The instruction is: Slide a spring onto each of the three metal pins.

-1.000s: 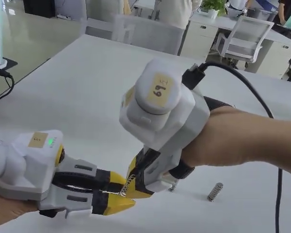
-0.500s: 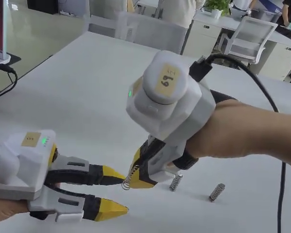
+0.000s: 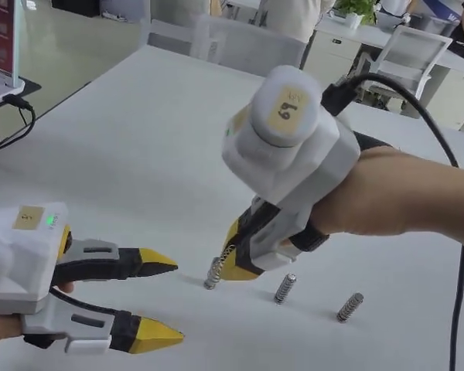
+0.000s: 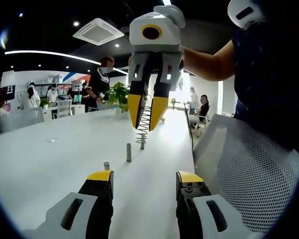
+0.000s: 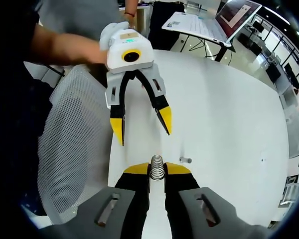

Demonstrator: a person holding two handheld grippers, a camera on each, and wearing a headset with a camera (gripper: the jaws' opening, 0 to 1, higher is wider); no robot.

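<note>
The right tongs [image 3: 233,269], clamped on a roughly upright spring [image 4: 144,117], hold its lower end just beside a short upright pin [image 5: 185,160] near the tabletop's [image 3: 139,154] front edge, on the side toward the wide-apart left tongs [image 3: 176,301].

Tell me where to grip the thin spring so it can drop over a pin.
Pinch its top coils from above, across its width, as the right gripper does. The spring is slender and hangs below the tips, so its open lower end is free to slide over a pin.
</note>
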